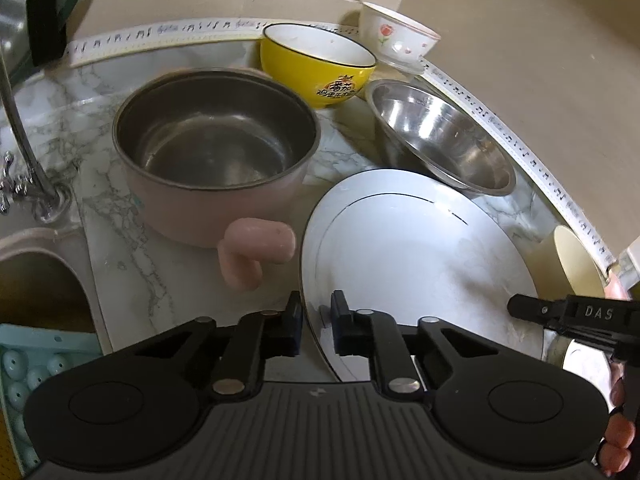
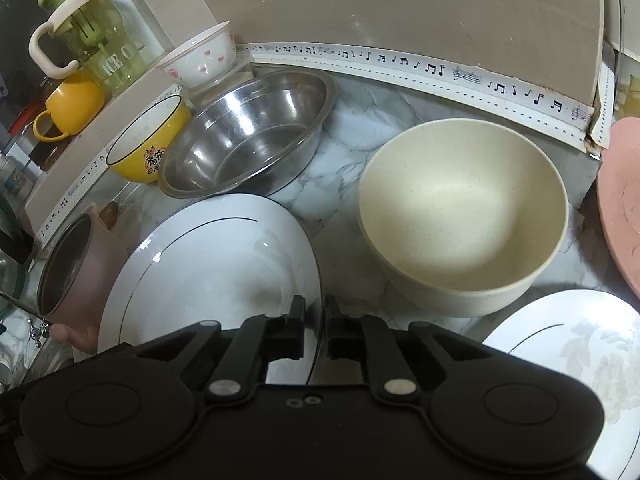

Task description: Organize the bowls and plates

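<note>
Both claws pinch the same round white plate with a thin dark ring (image 1: 420,248): the left claw (image 1: 316,322) is clamped on its near-left rim, the right claw (image 2: 314,330) on its near-right rim (a two-handed hold, probably to keep a wide, slippery plate level). The plate lies on the marble desk (image 2: 352,152). Behind the plate sits a steel bowl (image 2: 248,136), to its right a cream bowl (image 2: 464,216), to its left a pink pot (image 1: 212,152).
</note>
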`<state>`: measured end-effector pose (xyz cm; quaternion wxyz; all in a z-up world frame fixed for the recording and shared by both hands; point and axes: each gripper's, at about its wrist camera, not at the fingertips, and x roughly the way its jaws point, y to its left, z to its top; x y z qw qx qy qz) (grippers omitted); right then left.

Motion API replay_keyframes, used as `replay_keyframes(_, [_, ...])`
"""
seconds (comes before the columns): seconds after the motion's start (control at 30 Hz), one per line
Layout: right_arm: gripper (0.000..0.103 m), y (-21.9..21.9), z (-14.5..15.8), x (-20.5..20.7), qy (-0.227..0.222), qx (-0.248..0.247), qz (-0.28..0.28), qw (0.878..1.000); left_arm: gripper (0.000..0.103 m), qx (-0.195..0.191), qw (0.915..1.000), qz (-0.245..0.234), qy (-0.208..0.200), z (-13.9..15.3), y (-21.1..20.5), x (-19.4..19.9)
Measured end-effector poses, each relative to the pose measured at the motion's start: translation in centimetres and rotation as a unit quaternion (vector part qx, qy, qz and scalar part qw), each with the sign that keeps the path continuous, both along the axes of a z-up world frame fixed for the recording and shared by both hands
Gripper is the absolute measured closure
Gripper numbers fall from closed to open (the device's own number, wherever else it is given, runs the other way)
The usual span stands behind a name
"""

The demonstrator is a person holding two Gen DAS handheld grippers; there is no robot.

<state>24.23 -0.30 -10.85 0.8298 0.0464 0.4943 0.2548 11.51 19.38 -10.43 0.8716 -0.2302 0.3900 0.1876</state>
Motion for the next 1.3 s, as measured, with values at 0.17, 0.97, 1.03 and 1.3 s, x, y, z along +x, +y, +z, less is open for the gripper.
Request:
replay_keyframes(0.17, [0.094,-0.3,0.1,-0.7,-0.006,-0.005,0.008,1.0,0.09,0.003,1.0,-0.007,0.006,0.1,-0.3,-0.5])
replay_keyframes(0.97, [0.094,-7.9,2.1,-10.1,-0.001,0.008,0.02,1.0,0.09,0.012,0.9972,-0.069,0.027,1.9,-6.2,-8.9])
replay_keyframes(1.03, [0.094,-8.4,2.1,-10.7,0.006,0.007,0.019,1.0,0.09,0.014,0.9967,-0.074,0.031,1.8,-6.5,-9.5])
replay_keyframes(1.3, [0.094,-9.9,1.6,-12.7,0.031,0.005,0.022,0.999,0.09,0.003,0.995,-0.087,0.05,1.3,-7.0,-10.8])
